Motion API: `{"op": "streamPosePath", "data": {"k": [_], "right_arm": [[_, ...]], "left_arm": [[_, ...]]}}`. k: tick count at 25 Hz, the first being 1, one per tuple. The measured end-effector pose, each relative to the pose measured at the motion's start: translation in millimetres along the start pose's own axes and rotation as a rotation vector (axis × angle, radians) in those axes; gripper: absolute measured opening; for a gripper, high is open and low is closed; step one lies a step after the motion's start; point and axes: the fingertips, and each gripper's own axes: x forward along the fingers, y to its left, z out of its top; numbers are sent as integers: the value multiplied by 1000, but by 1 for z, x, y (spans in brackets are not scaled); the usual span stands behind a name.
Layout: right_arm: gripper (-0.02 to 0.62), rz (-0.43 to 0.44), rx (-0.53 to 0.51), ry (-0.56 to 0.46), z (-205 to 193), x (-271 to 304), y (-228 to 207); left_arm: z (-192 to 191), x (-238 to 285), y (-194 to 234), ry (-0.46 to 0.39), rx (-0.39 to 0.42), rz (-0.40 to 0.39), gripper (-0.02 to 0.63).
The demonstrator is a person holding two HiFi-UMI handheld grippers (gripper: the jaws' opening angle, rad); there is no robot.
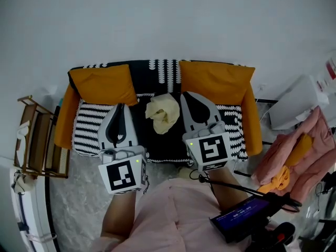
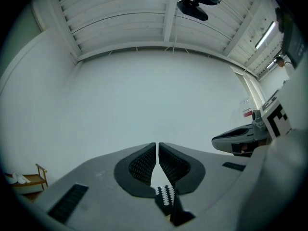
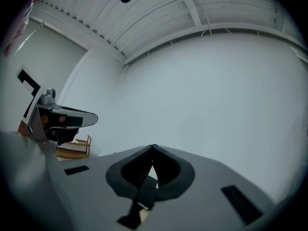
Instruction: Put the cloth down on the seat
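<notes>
The cloth (image 1: 163,113), a pale cream piece, lies crumpled in a loose heap on the seat (image 1: 89,126) of the small sofa. It sits about the middle of the black-and-white striped cover, just in front of the gap between the two orange cushions (image 1: 102,84). Nothing holds it. It is bunched rather than spread flat, the way a soft thing lies when simply dropped.

The left claw (image 1: 120,106) hangs over the seat to the left of the cloth and the right claw (image 1: 185,95) to its right. Both are close beside it but apart from it, as far as I can see from above. Each is pressed together with nothing between the jaws. Looking along the left one, the ribbed pads (image 2: 143,165) meet in a thin line against the bare white wall (image 2: 144,90), and the right one's tips meet the same way. Both point roughly level towards the wall rather than down at the sofa, so I'd judge they aren't reaching for anything.

By my reckoning the job is as good as done, with the cloth on the seat and both claws empty. What remains, if anything, is drawing the hands back without catching the heap. A wooden rack (image 1: 37,140) stands left of the sofa and a pile of pink clothes (image 1: 294,154) to the right, both well apart from the cloth.
</notes>
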Motion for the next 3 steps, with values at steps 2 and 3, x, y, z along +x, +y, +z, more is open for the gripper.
{"op": "streamPosePath", "data": {"k": [2,3], "right_arm": [[0,-2,0,-1,-1,1,-1],[0,-3,0,-2,-2,1,-1]], "left_arm": [[-2,1,2,0,-1,5,28],[-3,1,3,0,-2,7,28]]}}
